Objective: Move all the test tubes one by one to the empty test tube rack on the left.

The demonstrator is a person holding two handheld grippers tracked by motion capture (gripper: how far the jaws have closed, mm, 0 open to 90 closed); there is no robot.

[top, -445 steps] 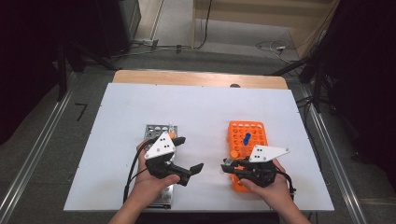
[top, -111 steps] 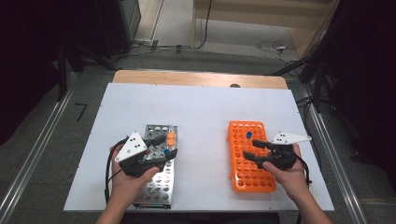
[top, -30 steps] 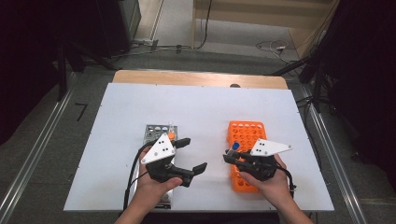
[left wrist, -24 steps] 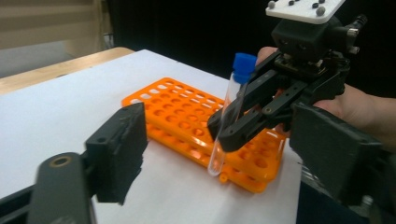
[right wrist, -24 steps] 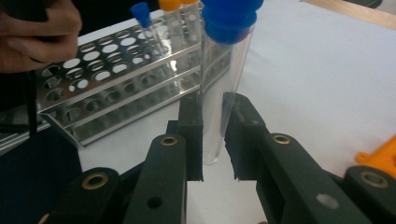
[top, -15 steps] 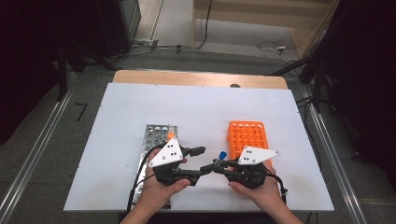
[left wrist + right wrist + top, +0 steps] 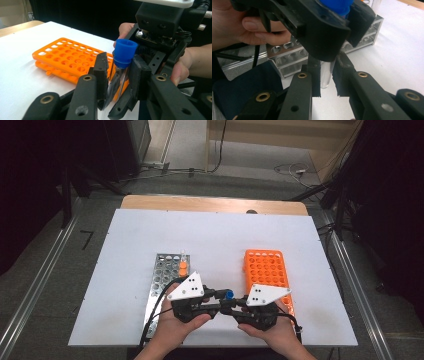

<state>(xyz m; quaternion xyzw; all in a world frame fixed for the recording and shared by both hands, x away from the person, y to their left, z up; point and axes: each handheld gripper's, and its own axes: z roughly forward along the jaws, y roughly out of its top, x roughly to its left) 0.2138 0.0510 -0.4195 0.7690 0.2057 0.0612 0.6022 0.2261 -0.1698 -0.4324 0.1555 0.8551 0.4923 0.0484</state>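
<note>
Both claws now on tube

Tube: clear glossy glass or plastic, cap smooth matt blue plastic. Orange rack: moulded plastic, slight sheen. Grey rack: bare metal, dull shine. Gripper pads: black, matt, rough-edged; brass-coloured rivets. Table: white, smooth, matt, with a wood edge at the far side.

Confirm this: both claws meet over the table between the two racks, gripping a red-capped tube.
Not quite: the cap is blue, not red. The left gripper view shows the blue-capped tube between the left claw; the right claw closes on its lower end, between the metal rack and orange rack.
</note>
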